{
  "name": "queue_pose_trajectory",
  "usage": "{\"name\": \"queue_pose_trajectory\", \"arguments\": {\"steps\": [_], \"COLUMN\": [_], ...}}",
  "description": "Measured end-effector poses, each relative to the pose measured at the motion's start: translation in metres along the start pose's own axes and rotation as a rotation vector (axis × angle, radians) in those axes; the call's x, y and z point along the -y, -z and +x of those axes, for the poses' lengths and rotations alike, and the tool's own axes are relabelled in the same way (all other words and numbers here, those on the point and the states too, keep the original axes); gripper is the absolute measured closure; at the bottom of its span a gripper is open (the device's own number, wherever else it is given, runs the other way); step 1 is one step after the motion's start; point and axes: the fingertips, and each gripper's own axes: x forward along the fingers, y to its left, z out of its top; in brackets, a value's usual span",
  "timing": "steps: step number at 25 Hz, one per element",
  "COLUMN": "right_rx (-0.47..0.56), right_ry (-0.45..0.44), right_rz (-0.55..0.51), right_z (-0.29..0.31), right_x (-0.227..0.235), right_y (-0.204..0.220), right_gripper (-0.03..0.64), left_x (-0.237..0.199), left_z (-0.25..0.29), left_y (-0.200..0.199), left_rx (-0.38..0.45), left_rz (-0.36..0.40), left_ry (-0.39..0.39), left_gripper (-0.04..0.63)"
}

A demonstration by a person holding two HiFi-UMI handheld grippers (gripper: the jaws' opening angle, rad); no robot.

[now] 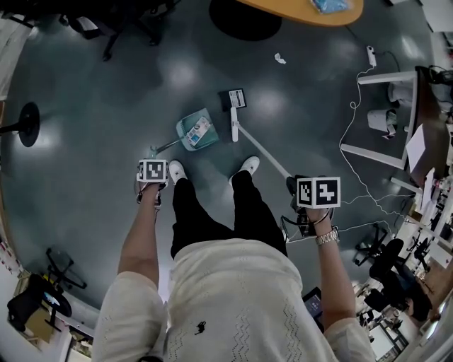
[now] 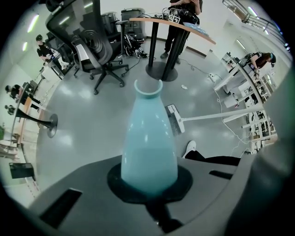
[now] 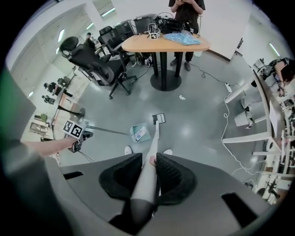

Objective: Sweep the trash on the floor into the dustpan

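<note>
A teal dustpan [image 1: 197, 131] lies on the floor in front of the person's shoes, with a light flat item inside it. Its thin handle [image 1: 164, 146] rises to my left gripper [image 1: 152, 185], which is shut on it. In the left gripper view the teal dustpan [image 2: 148, 138] fills the middle, rising from my left gripper [image 2: 150, 186]. My right gripper [image 3: 147, 171] is shut on the white broom handle [image 3: 146, 177]. The broom head [image 1: 233, 100] rests just beyond the pan. A white scrap of trash [image 1: 280, 59] lies farther out, also seen as the scrap [image 3: 182, 97].
A round wooden table [image 1: 304, 8] on a dark base [image 1: 244, 20] stands ahead, with a person beyond it in the gripper views. Office chairs [image 2: 94, 50] stand far left. White desk frames [image 1: 382, 113] and a trailing cable [image 1: 350, 134] lie to the right.
</note>
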Motion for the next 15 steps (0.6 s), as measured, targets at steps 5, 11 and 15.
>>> {"name": "queue_pose_trajectory", "arguments": {"steps": [5,11,15], "right_rx": [0.046,0.053,0.014], "right_ry": [0.114,0.265,0.299], "right_rz": [-0.055,-0.249,-0.516], "right_z": [-0.003,0.027,0.059], "right_x": [0.05,0.084,0.064], "right_y": [-0.04,-0.091,-0.095], "right_gripper": [0.505,0.505,0.505], "left_x": [0.005,0.012,0.012], "left_z": [0.002,0.003,0.004], "left_y": [-0.001,0.001,0.0], "left_rx": [-0.006,-0.022,-0.015], "left_rz": [-0.024,-0.055,-0.058], "left_ry": [-0.003,0.016,0.012], "left_gripper": [0.584,0.584,0.583]}}
